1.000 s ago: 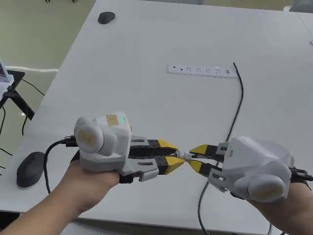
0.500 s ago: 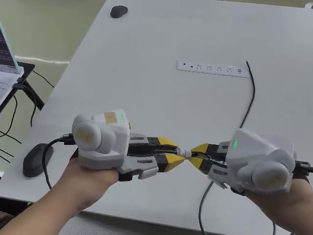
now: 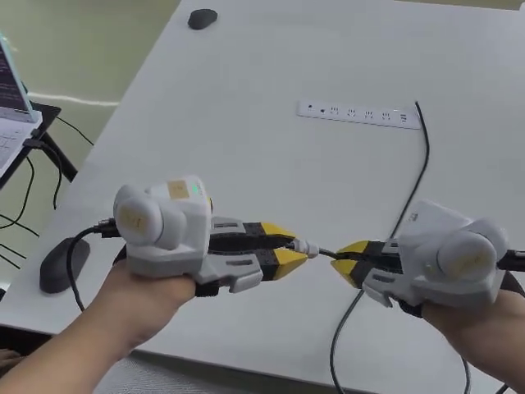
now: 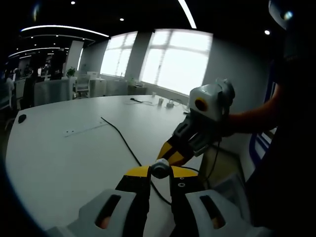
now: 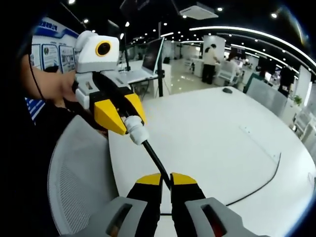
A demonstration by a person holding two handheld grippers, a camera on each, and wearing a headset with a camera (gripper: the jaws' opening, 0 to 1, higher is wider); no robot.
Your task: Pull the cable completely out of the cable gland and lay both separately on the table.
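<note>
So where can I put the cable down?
The wide bare table stretch between the far mouse, the power strip and the black cord. It's crowded near the front edge, where the left gripper holds the cable gland and the right gripper the cable.

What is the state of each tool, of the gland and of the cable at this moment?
Left tool: shut on the gland.
Right tool: shut on the cable.
Gland: held above the table, cable not yet out of it.
Cable: straight between the two tools, one end inside the gland.
</note>
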